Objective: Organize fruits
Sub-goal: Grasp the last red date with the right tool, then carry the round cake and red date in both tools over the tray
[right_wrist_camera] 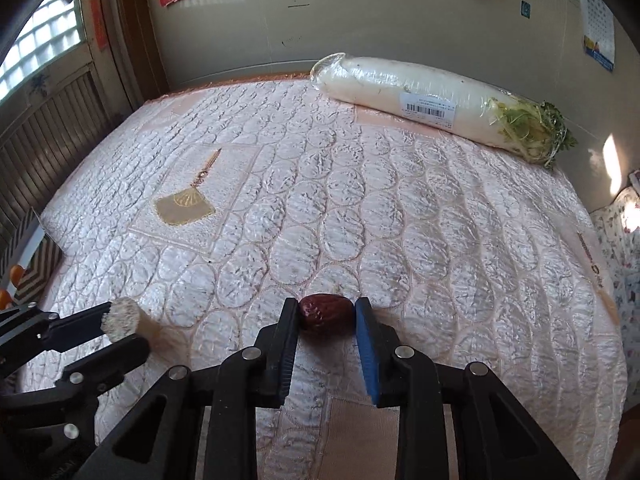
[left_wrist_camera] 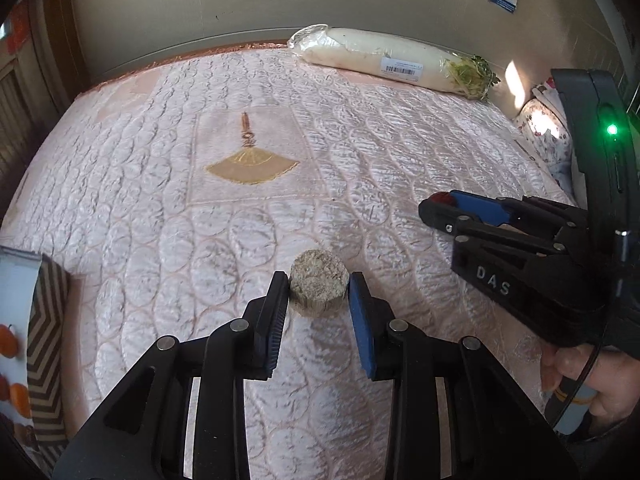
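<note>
Quilted pink bedding (left_wrist_camera: 360, 140) fills both views, a wrapped radish (right_wrist_camera: 420, 96) lying at its upper right. Sorting looks barely begun: the left gripper (left_wrist_camera: 318, 290) clamps a pale cut stub (left_wrist_camera: 318, 288) at lower centre, the right gripper (right_wrist_camera: 326, 316) clamps a red date (right_wrist_camera: 326, 314). Both angle steeply down, items still touching the cover.

Left wrist view: low over quilted mattress (left_wrist_camera: 360, 152), aimed steeply down and forward toward the far wall, close range. Right wrist view: same pitch, set to the right. Both share the mattress, wrapped white radish (right_wrist_camera: 420, 92), and fan emblem (left_wrist_camera: 252, 164).
</note>
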`<state>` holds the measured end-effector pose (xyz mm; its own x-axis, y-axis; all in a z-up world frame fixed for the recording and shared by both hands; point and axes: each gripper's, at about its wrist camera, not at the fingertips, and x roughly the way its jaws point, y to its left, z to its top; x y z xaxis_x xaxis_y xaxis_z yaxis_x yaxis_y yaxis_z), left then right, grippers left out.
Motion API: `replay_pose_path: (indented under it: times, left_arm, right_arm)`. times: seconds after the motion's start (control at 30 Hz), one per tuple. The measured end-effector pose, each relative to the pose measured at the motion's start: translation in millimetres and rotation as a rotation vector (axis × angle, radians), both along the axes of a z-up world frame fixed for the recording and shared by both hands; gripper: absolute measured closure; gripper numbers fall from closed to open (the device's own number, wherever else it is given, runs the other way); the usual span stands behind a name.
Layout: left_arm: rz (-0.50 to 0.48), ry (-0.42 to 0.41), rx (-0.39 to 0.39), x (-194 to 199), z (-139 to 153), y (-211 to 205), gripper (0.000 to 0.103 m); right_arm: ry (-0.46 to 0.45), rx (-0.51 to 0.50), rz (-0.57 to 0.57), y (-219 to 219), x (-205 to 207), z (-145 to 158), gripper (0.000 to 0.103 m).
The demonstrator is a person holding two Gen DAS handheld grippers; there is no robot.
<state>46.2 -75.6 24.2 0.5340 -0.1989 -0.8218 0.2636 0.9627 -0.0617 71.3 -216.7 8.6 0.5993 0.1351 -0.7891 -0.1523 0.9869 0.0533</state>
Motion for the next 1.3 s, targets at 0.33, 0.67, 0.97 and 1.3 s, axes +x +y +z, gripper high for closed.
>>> replay_pose_path:
  times: [0.33, 0.67, 0.97, 1.3]
  left_arm:
    - [0.057, -0.023, 0.015, -26.1, 3.4, 27.4, 0.073]
    - [0.131, -0.067, 0.038, -55.3, 8.0, 67.7, 0.073]
    - [0.205, -0.112, 0.054, -78.2, 18.6, 108.1, 0.073]
    - [0.299, -0.146, 0.066, -95.6, 28.7, 159.0, 0.073]
  right_arm:
    - [-0.028, 0.054, -0.028, 10.0, -41.8, 11.3, 0.076]
    - [-0.068, 0.051, 0.043, 56.9, -83.0, 21.4, 0.076]
    - [-0.082, 0.051, 0.144, 104.1, -99.6, 29.4, 0.076]
    - [-0.094, 0.039, 0.284, 166.8, -111.9, 36.9, 0.076]
